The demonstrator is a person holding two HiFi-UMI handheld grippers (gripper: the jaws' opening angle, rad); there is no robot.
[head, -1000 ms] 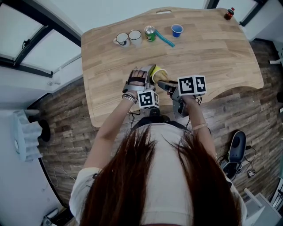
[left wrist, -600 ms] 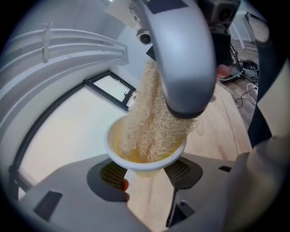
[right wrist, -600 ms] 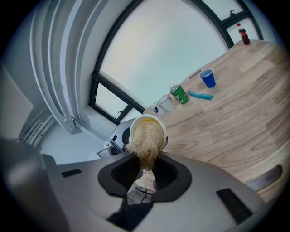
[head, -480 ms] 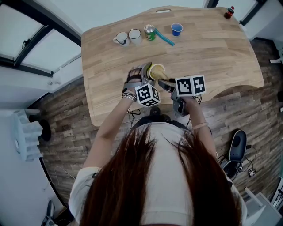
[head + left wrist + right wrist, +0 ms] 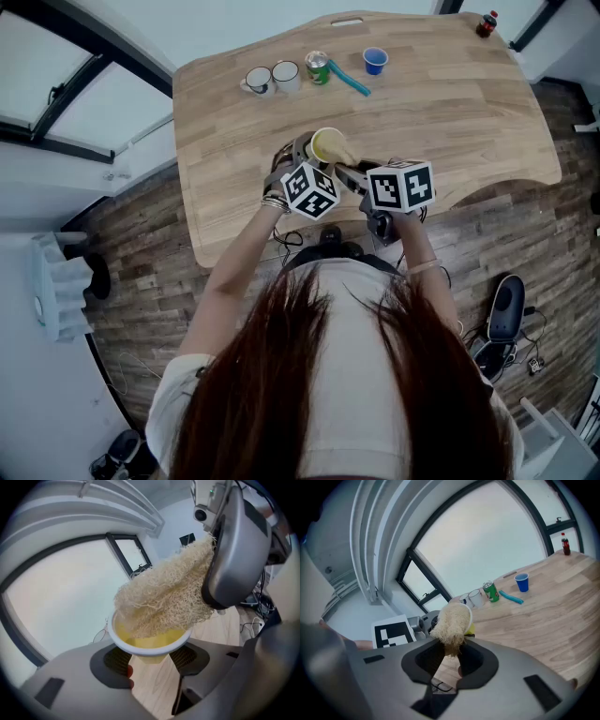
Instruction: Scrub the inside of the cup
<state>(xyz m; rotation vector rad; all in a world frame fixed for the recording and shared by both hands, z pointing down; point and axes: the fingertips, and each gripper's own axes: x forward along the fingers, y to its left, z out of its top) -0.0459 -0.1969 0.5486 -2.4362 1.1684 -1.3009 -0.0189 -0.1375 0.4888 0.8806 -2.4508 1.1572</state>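
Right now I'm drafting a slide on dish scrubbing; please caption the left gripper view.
Left gripper holds the yellow cup while the right gripper presses a loofah scrubber into it.

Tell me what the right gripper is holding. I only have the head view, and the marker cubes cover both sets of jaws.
Observer: The right gripper is pinching a pale loofah scrubber by its near end.
Operator: Is the scrubber inside the cup yet?
Observer: Only partly. Its far end sits in the mouth of the yellow cup, and most of it is outside the rim.
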